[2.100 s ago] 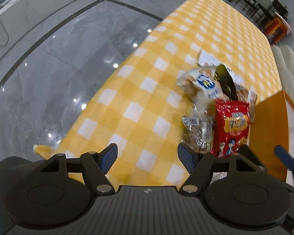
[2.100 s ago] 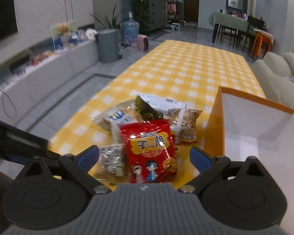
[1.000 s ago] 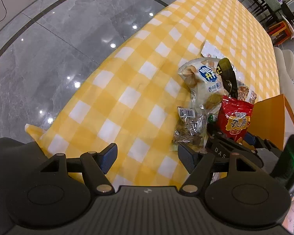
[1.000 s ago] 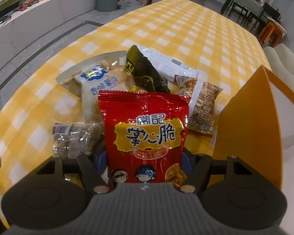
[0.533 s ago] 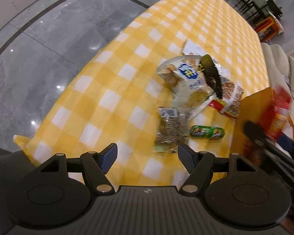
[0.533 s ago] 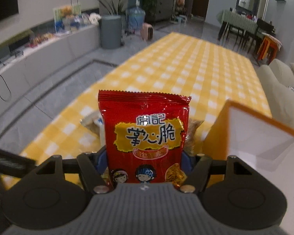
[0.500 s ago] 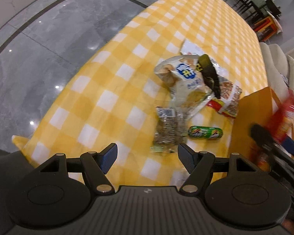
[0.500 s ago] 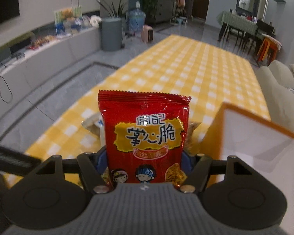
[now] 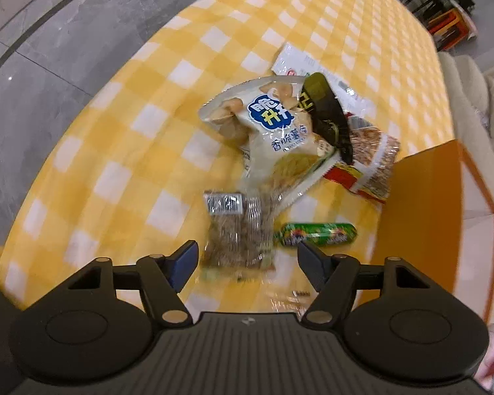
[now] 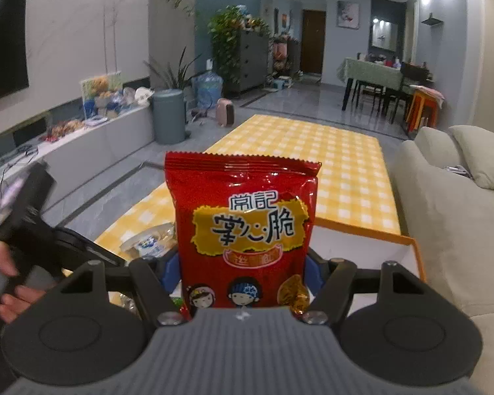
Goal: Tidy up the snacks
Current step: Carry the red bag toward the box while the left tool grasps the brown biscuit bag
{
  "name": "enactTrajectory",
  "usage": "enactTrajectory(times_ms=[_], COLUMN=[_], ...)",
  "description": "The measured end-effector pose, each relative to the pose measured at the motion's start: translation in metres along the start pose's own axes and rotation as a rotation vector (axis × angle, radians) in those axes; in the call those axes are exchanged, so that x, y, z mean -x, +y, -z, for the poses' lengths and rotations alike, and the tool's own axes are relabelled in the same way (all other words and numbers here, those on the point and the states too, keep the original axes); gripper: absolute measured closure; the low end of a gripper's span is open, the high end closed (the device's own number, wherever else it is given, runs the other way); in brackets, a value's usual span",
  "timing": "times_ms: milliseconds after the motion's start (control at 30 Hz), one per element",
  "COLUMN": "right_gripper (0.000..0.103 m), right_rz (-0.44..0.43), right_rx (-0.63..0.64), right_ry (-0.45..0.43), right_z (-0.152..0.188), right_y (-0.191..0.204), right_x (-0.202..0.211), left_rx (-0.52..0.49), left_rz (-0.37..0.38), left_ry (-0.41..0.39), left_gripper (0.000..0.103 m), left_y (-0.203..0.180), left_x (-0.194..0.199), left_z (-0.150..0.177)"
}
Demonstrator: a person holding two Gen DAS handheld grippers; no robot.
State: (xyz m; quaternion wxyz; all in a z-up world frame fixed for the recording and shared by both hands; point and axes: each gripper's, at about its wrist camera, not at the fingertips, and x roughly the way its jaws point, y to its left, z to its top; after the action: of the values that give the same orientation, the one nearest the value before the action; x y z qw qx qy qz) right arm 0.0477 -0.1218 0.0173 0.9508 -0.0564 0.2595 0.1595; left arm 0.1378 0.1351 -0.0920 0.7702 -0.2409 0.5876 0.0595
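My right gripper (image 10: pixel 242 271) is shut on a red snack bag (image 10: pixel 243 227), held upright above the near end of the orange box (image 10: pixel 372 235). My left gripper (image 9: pixel 247 260) hovers over the yellow checked table (image 9: pixel 141 105), its jaws closing, with the near end of a clear packet of brown snacks (image 9: pixel 238 230) lying between the fingertips, untouched. A green tube snack (image 9: pixel 317 234) lies to the right. Farther off lie a white chip bag (image 9: pixel 273 131), a dark packet (image 9: pixel 329 112) and a red-and-white packet (image 9: pixel 369 164).
The orange box (image 9: pixel 425 217) with a white inside stands at the right of the snacks. A pale sofa (image 10: pixel 451 204) runs along the table's right side. A hand (image 10: pixel 3 283) holds the left gripper's handle at the left. Grey floor lies beyond the table's left edge.
The right gripper has lifted the red bag off the table and swung it up over the box. The left gripper has moved in over the clear packet, uncovering the green tube.
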Motion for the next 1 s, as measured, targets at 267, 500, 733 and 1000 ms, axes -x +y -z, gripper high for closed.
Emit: enactTrajectory(times_ms=[267,500,733,1000], right_gripper=[0.034,0.034,0.034,0.034], right_rz=[0.01,0.013,0.058,0.093], right_rx=[-0.019,-0.013,-0.025,-0.057], right_ry=[0.01,0.037,0.132,0.157], right_z=[0.005,0.007,0.015,0.017], right_y=[-0.014,-0.017,-0.02,-0.027], right_x=[0.003,-0.008,-0.023,-0.025], left_rx=[0.036,-0.027,-0.1,-0.144], left_rz=[0.006,-0.041,-0.076,-0.141], left_ry=[-0.034,-0.062,-0.083,-0.135], left_gripper=[0.027,0.047,0.062,0.065], left_y=[0.004,-0.001,-0.009,-0.017], left_x=[-0.022,-0.022,-0.015,0.002], left_z=[-0.001,0.002,0.004,0.012])
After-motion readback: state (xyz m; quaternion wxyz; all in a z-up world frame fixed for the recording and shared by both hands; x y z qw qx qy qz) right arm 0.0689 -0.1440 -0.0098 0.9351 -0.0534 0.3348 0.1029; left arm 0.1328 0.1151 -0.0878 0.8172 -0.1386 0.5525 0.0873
